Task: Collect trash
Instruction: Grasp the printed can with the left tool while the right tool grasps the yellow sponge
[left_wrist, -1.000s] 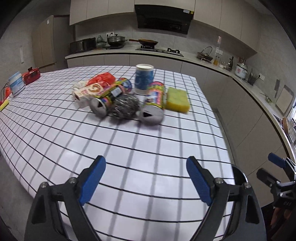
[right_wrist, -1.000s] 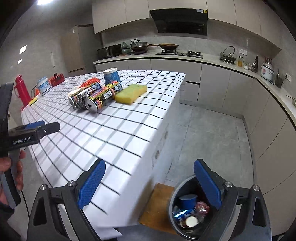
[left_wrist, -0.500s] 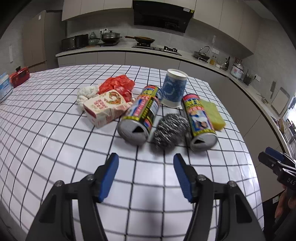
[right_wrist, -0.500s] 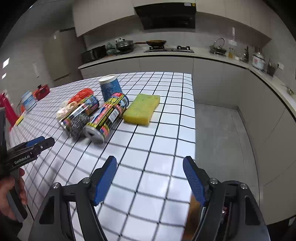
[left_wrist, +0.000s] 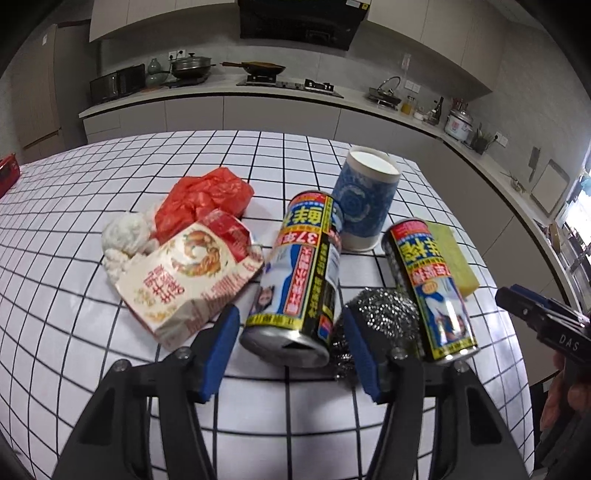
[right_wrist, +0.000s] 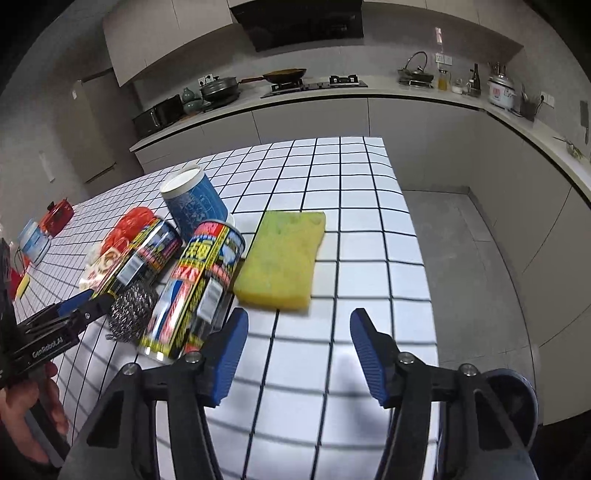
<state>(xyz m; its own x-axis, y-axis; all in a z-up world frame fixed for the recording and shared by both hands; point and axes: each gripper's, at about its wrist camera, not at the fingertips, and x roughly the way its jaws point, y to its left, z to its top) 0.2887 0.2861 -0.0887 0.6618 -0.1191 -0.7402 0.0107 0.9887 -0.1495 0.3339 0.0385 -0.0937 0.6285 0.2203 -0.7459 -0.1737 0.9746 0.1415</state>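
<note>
A pile of trash lies on the checked table (left_wrist: 74, 229): two printed cans, a steel scourer (left_wrist: 384, 306), a blue-white cup (left_wrist: 364, 203), a yellow sponge (right_wrist: 284, 258), a red plastic bag (left_wrist: 207, 195), a food carton (left_wrist: 188, 277) and white crumpled paper (left_wrist: 125, 240). My left gripper (left_wrist: 290, 317) is closing; its blue pads flank the near end of the left can (left_wrist: 299, 266), with a gap still showing on the right side. The second can (left_wrist: 428, 288) lies just right of it. My right gripper (right_wrist: 299, 317) is also closing with nothing between its pads, just short of the sponge.
The table's right edge (right_wrist: 417, 258) drops to a grey floor. A dark bin rim (right_wrist: 517, 391) shows low at the right behind my right gripper. A red thing and a small tub (right_wrist: 35, 240) stand at the far left. Kitchen counters run along the back.
Both grippers have moved forward across the table to the trash pile, and both pairs of jaws have narrowed. The bin's inside has dropped out of the right wrist view.
</note>
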